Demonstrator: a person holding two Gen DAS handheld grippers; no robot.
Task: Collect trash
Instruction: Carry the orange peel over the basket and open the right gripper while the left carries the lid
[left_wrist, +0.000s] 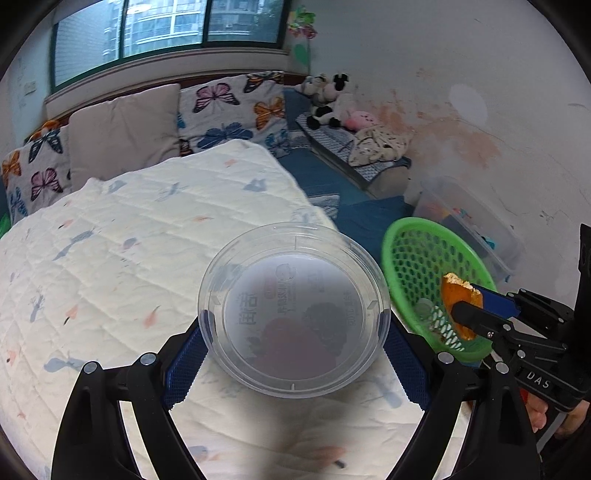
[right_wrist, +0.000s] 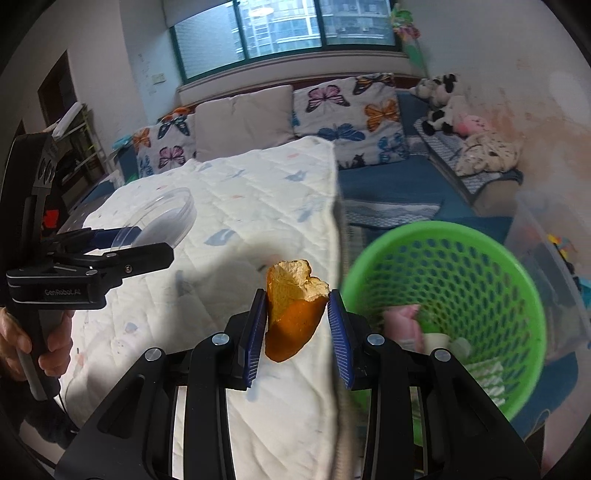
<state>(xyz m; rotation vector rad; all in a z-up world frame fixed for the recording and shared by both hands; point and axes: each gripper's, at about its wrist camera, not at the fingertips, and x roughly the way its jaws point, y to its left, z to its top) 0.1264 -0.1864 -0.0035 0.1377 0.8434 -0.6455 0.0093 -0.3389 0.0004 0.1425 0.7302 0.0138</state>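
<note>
Two tools hover over the bed (right_wrist: 236, 192): left tool (left_wrist: 295, 332) clamps a clear lid (left_wrist: 293, 308), right tool (right_wrist: 297, 325) pinches orange peel (right_wrist: 293, 310) beside the green basket (right_wrist: 517, 258).

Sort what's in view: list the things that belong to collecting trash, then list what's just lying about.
Belongs to the job:
- clear plastic lid, held in the left gripper
- orange peel, held in the right gripper
- green basket

Just lying about:
- butterfly pillows
- plush toys
- white quilt
- clear storage box
</note>
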